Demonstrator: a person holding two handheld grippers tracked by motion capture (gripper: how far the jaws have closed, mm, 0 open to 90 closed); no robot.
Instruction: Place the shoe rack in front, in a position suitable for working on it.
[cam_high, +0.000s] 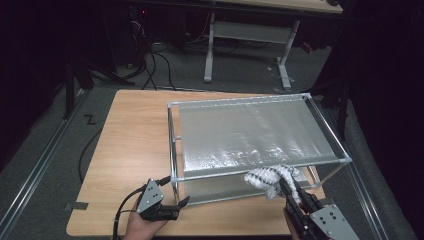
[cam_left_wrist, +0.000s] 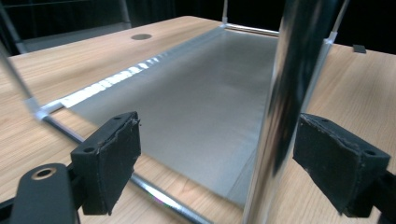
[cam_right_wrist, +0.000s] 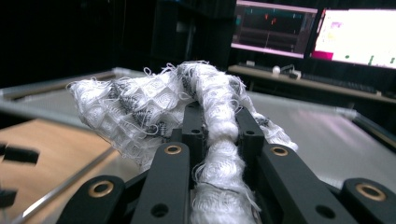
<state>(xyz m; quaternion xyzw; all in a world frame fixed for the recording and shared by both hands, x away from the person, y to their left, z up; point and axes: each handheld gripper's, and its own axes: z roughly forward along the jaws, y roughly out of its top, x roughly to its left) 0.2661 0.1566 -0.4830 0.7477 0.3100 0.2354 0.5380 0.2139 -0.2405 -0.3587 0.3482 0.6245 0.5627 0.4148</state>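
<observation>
Right gripper (cam_right_wrist: 219, 135) clamping white cloth (cam_right_wrist: 154, 107), left gripper (cam_left_wrist: 219, 158) straddling rack post (cam_left_wrist: 285, 116)

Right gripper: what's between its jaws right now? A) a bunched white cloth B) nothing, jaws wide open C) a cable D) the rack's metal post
A: in the right gripper view the right gripper has its black jaws closed on a bunched white cloth, and in the high view that cloth hangs from its tip at the near edge of the metal rack.
</observation>
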